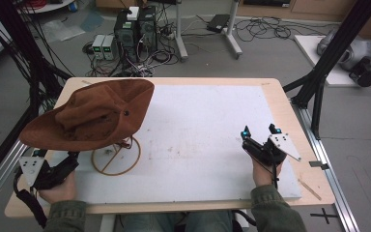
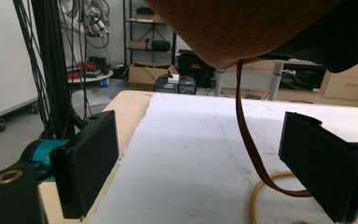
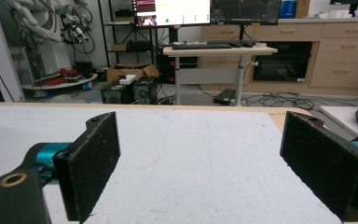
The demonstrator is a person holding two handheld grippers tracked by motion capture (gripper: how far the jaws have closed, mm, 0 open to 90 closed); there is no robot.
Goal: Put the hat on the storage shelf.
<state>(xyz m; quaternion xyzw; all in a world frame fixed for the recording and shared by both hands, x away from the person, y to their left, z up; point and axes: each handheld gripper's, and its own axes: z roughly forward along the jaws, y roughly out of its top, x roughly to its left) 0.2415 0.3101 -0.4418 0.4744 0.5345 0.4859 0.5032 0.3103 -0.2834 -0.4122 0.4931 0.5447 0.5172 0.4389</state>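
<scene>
Left gripper view, hat (image 2: pixel 242 28) above parted jaws, strap (image 2: pixel 244 135) between.

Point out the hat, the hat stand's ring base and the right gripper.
hat (image 1: pixel 94 116): high view, on the brown crown.
ring base (image 1: pixel 125 169): high view, on the yellow ring's near right rim.
right gripper (image 1: pixel 261 131): high view, midway between its two open fingertips.

The hat (image 1: pixel 89 116) covers the top of the stand (image 1: pixel 116 157) and the tips of the left gripper (image 1: pixel 53 166). In the left gripper view the hat (image 2: pixel 247 28) runs off the top edge, and the stand's ring (image 2: pixel 261 196) off the bottom.
</scene>
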